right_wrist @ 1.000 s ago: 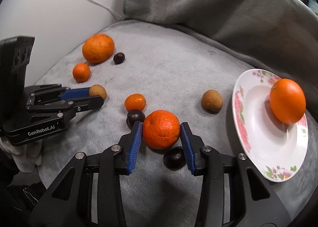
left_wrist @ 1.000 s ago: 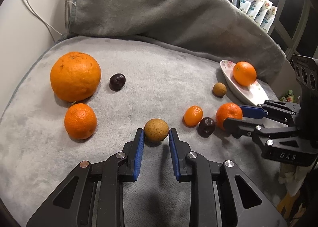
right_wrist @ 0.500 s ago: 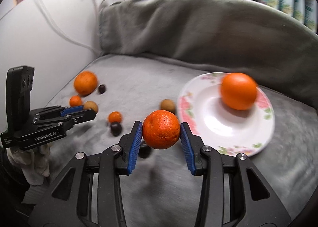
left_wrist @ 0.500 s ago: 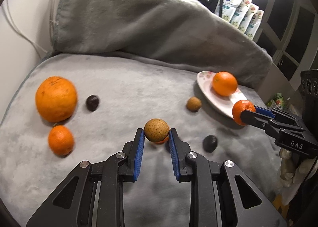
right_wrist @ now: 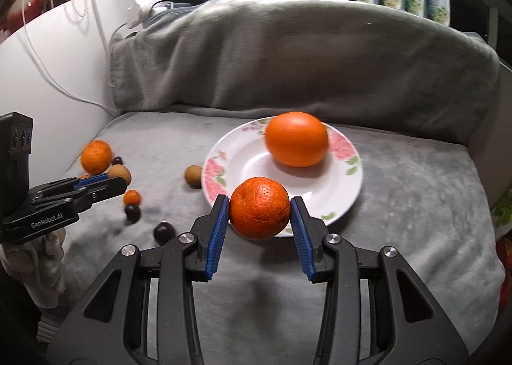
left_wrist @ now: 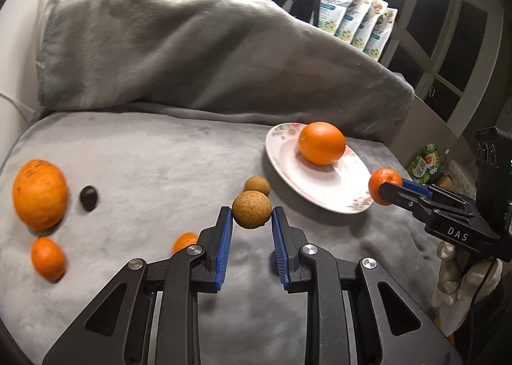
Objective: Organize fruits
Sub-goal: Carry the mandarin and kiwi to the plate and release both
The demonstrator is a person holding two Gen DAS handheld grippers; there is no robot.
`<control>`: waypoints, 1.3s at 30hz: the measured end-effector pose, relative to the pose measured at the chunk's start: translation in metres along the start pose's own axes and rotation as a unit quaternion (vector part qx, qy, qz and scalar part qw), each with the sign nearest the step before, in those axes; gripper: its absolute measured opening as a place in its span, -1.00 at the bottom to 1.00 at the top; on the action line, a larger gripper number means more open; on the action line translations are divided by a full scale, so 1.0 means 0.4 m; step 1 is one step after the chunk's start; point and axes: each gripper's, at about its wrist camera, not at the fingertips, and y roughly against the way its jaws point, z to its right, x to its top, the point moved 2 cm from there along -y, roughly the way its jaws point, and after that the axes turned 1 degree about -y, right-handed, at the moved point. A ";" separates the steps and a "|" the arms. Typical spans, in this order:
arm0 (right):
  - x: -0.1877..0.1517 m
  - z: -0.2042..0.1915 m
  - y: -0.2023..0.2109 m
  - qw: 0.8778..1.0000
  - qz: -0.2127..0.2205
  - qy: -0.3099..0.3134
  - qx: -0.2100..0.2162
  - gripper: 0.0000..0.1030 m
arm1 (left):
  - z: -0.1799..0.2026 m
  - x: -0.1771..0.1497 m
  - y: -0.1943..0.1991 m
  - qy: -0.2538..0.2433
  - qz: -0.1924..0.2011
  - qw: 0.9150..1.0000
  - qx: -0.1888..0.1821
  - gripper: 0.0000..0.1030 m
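My left gripper (left_wrist: 252, 216) is shut on a brown round fruit (left_wrist: 252, 210) and holds it above the grey blanket, left of the plate. My right gripper (right_wrist: 260, 213) is shut on a mandarin (right_wrist: 260, 212) at the near rim of the flowered white plate (right_wrist: 348, 186). One orange (right_wrist: 297, 138) lies in the plate. In the left wrist view the plate (left_wrist: 332, 187) is at the right, with the mandarin (left_wrist: 384, 186) at its right rim. A second brown fruit (left_wrist: 257, 185) lies beside the plate.
On the blanket at the left lie a big orange (left_wrist: 40, 194), a small mandarin (left_wrist: 48, 257), a dark plum (left_wrist: 88, 198) and a tiny orange fruit (left_wrist: 184, 242). Two more dark plums (right_wrist: 164, 231) (right_wrist: 132, 212) lie nearer. A folded blanket (left_wrist: 192, 61) rises behind.
Both grippers lifted their fruit off the blanket and moved toward the plate. The mandarin now hangs at the plate's rim; the brown fruit is higher and nearer the plate.
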 end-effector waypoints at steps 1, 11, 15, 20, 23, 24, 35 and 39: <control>-0.001 0.009 -0.001 1.000 -0.001 -0.003 -0.002 -0.20 | 0.007 0.004 -0.005 -0.001 0.000 1.000 -0.001 -0.54; -0.008 0.063 -0.028 1.000 -0.010 -0.014 -0.017 -0.20 | 0.059 0.033 -0.060 -0.016 -0.007 1.000 -0.016 -0.54; -0.003 0.079 -0.038 1.000 -0.011 -0.016 -0.019 -0.20 | 0.073 0.041 -0.085 -0.019 -0.014 0.999 -0.022 -0.54; 0.001 0.097 -0.051 0.999 -0.016 -0.018 -0.022 -0.20 | 0.091 0.052 -0.108 -0.028 -0.018 0.999 -0.026 -0.54; 0.001 0.101 -0.062 0.999 -0.021 -0.017 -0.021 -0.20 | 0.100 0.058 -0.120 -0.031 -0.021 0.999 -0.028 -0.54; 0.001 0.101 -0.067 0.999 -0.024 -0.016 -0.020 -0.20 | 0.104 0.059 -0.125 -0.032 -0.022 0.999 -0.029 -0.54; 0.007 0.109 -0.078 0.999 -0.024 -0.016 -0.021 -0.20 | 0.122 0.069 -0.154 -0.040 -0.033 0.998 -0.031 -0.54; 0.011 0.115 -0.069 0.999 -0.017 -0.020 -0.023 0.03 | 0.125 0.073 -0.157 -0.041 -0.032 0.998 -0.031 -0.54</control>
